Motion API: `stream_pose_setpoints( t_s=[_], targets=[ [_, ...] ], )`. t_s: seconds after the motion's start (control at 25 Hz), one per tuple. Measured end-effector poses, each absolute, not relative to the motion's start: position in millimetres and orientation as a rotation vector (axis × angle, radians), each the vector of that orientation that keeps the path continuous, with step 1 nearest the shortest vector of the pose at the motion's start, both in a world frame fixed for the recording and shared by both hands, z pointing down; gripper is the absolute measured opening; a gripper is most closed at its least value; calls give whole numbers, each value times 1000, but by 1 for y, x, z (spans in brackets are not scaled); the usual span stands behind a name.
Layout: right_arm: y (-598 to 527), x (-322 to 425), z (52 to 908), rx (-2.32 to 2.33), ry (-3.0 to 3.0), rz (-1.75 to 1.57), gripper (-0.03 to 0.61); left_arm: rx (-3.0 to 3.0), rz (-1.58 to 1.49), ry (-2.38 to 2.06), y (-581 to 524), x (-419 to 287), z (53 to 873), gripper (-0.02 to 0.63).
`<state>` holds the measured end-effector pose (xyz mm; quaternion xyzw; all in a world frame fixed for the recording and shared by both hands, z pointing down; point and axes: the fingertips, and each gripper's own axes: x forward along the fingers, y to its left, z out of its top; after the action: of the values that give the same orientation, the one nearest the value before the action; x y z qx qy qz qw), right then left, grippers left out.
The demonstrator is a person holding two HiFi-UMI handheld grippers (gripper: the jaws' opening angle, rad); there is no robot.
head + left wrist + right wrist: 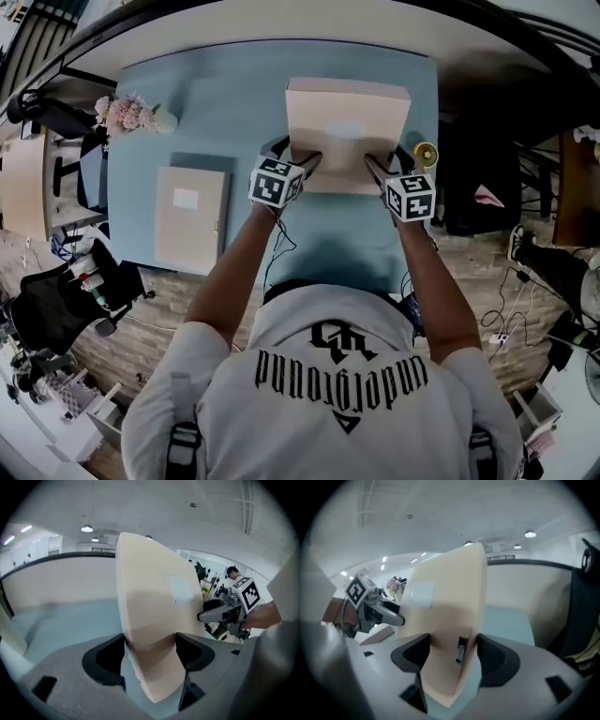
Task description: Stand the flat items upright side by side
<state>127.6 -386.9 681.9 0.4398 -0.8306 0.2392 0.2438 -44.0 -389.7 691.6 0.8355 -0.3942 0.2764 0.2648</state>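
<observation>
— Beige flat cardboard box (347, 131), far centre of pale blue table (244, 103): our step?
— Tilting it upright, we judge; left gripper (307, 161) and right gripper (378, 169) clamp its near corners. Next we should seat its far edge, then release.

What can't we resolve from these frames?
Lower edge of held box, head view: covered by left claw and right claw; contact with table unclear.
Print on white label, head view: too small.
Marks on black tag, right gripper view: too small to read.
Identity of yellow round thing, head view: too small.
</observation>
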Motion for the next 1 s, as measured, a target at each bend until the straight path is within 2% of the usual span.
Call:
stream_pose_setpoints(
  t_s=[0.24,0.56,1.0],
  targets=[
    [-384,129,664,1306,-2232,299,307,2409,865,-1200,-395,-40,676,350],
    [-380,126,663,1343,-2223,276,305,2425,820,-1210,-394,-41,680,354],
    [-376,134,666,1339,-2230,293,348,2380,763,-1224,-383,-39,676,369]
  ],
)
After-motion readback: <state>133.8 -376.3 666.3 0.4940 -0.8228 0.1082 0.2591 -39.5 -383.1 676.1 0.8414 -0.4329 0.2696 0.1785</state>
